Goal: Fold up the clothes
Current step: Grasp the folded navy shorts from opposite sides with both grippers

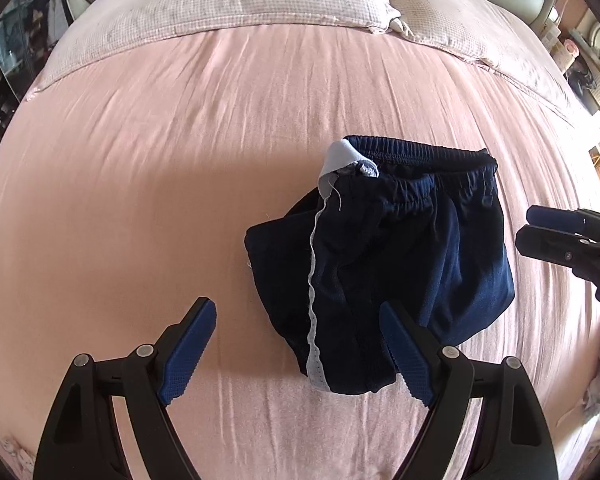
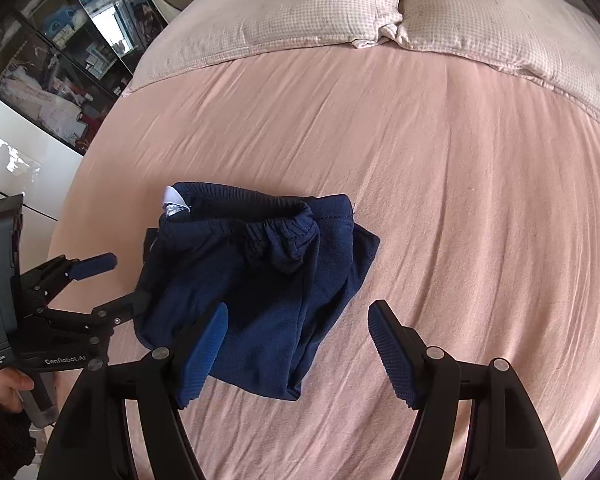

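Note:
Navy blue shorts [image 1: 392, 256] with a white side stripe lie crumpled on the pink bed sheet [image 1: 180, 184], waistband towards the pillows. They also show in the right wrist view [image 2: 252, 288]. My left gripper [image 1: 296, 324] is open and empty, its jaws wide over the shorts' near left edge. My right gripper [image 2: 298, 324] is open and empty above the shorts' near right part. In the left wrist view the right gripper [image 1: 536, 228] shows at the right edge, just right of the shorts. In the right wrist view the left gripper [image 2: 128, 280] shows at the left, beside the shorts.
Two checked pillows [image 2: 380, 4] lie at the head of the bed. A glass cabinet [image 2: 72, 52] stands off the bed's left side. Shelves with clutter [image 1: 580, 60] stand off its right side. The sheet [image 2: 460, 160] stretches wide around the shorts.

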Tool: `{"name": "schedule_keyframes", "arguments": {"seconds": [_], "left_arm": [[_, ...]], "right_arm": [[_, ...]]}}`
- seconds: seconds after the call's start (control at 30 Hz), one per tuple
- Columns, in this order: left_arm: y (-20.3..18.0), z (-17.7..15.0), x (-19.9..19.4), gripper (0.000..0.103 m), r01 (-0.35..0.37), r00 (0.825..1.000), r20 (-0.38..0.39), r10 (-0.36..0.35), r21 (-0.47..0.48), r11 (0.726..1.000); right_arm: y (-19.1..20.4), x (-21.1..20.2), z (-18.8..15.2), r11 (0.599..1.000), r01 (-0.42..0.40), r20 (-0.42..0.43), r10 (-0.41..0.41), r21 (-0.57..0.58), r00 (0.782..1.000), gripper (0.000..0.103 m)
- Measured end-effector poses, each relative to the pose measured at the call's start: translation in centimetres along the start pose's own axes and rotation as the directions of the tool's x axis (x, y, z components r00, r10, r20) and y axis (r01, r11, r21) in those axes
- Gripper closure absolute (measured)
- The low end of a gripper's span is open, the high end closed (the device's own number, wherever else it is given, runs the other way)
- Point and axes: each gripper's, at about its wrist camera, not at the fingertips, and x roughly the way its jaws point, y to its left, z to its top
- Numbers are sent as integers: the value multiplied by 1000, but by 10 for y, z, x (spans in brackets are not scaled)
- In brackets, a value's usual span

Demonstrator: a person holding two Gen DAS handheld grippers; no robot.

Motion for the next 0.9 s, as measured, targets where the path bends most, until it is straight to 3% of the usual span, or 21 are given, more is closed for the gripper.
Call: {"name": "schedule_keyframes", "arguments": {"seconds": [0.1,0.27,0.4,0.57,0.7,0.9], "left_arm": [[1,-1,0,19,42,999,-5,-42,-20,999],[6,-2,1,19,131,991,-21,-133,-84,988],[13,-2,7,19,246,967,-17,-253,-176,953],[17,-5,19,19,322,941,-17,-339,-262,909],[17,-6,18,19,278,956,-20,-293,-260,925],[40,-14,10,19,263,960,-10,-280,-314,912]], "right_arm": [[-5,0,-6,995,-93,19,93,32,996,31],[-13,16,-14,987,-129,-8,131,94,991,31],[-24,27,-20,971,-160,-16,165,178,986,31],[-31,44,-22,933,-247,-29,264,261,964,31],[-27,54,-18,929,-271,-36,288,252,957,31],[-24,62,-11,922,-285,-39,305,261,951,30]]}}
